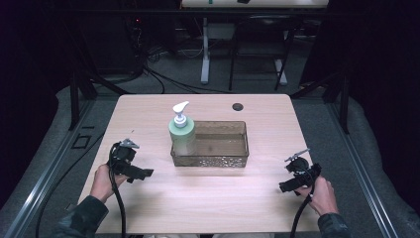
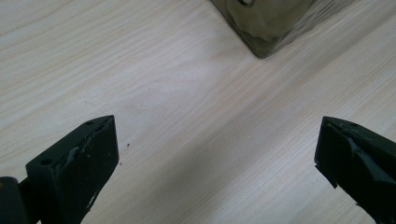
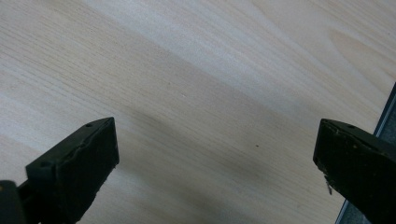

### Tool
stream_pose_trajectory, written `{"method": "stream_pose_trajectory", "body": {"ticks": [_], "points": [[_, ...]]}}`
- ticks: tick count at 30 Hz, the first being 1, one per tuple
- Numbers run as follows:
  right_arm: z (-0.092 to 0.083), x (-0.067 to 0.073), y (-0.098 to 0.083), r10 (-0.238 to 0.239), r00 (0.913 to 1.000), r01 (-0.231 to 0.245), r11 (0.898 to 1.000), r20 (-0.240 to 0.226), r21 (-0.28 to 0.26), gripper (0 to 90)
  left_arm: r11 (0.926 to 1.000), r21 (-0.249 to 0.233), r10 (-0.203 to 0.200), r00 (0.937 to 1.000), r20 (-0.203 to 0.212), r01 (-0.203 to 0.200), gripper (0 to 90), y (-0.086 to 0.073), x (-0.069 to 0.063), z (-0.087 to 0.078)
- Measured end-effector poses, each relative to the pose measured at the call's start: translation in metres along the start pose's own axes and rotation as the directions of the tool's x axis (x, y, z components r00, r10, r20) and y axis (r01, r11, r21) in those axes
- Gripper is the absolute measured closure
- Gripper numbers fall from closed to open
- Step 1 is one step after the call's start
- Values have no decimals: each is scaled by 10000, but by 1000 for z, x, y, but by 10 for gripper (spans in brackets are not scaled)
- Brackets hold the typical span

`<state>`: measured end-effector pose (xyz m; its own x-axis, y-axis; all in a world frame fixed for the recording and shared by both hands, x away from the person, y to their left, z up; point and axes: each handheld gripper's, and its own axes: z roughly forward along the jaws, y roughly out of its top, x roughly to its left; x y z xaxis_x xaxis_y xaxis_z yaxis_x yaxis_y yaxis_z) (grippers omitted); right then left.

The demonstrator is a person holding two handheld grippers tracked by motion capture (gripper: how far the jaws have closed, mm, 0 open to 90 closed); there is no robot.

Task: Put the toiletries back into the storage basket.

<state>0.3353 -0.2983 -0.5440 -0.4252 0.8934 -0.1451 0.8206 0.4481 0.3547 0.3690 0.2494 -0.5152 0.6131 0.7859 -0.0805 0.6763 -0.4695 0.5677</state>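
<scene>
The left gripper (image 2: 217, 154) has its two black jaws spread wide, with nothing between them but bare wood. Its own view looks down on the pale table (image 2: 140, 70), and past the jaws one corner of the tray (image 2: 266, 32) comes into sight, near the gripper but not touching it. The right gripper (image 3: 217, 154) is spread just as wide, also empty, with plain tabletop under it and the table's edge running close beside one jaw.

From the high view, the left gripper (image 1: 130, 166) sits to the left of the tray and a little nearer the person, held in the left hand (image 1: 103, 182) with its cable trailing back toward the sleeve. The right gripper (image 1: 298, 176) is to the right of the tray, well apart from it, close to the table's right edge, held in the right hand (image 1: 323, 194).

The tray (image 1: 218, 159) is a clear brownish box with a dotted pattern along its front wall, lying about the middle of the table (image 1: 148, 114). A soap bottle (image 1: 181, 133) with a pale green body and a white pump stands upright inside the tray, at its left end, against the left wall. Behind the tray, toward the far edge, there is a small dark round hole (image 1: 237, 106) in the tabletop.
</scene>
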Motion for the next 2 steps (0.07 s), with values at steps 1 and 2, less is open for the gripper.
{"method": "stream_pose_trajectory", "body": {"ticks": [1, 2], "points": [[0, 0, 0, -15, 10000, 15, 10000, 13, 0, 0, 10000, 27, 0, 10000, -43, 0, 0, 0, 0, 1], [0, 0, 0, -21, 10000, 21, 10000, 32, -1, 0, 10000, 10, 26, 10000, -84, -26, 0, 0, 1, 1]]}}
